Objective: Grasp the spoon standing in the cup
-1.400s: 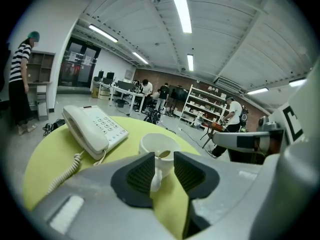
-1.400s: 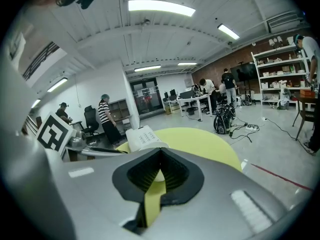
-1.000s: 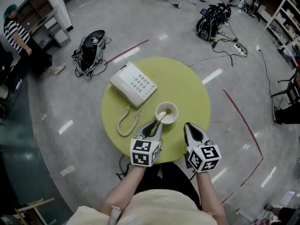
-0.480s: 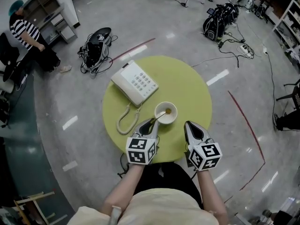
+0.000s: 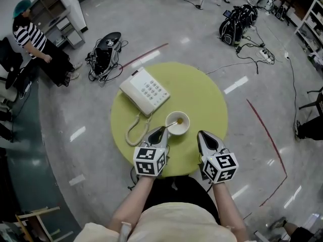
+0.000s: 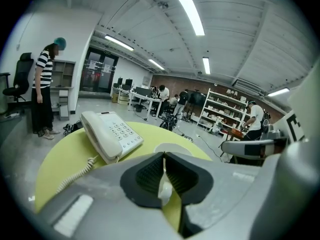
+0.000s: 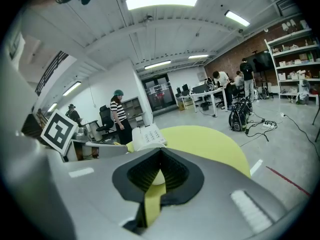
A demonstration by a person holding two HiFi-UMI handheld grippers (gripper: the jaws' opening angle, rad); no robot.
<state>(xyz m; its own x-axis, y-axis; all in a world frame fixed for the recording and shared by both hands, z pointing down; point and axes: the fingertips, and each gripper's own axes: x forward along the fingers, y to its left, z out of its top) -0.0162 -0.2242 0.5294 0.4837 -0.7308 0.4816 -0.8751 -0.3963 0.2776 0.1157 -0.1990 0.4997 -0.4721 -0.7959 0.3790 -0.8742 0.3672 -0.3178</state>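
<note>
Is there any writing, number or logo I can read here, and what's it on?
None can be read.
Telephone keypad: key markings too small to read.
Marker cubes: black-and-white square patterns, no words.
Shelves in the background: items too blurred to read.

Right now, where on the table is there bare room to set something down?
Free: the table's far and right side, bordered by phone, cup and rim. Crowded: near-left, where the coiled cord runs beside cup and spoon.
</note>
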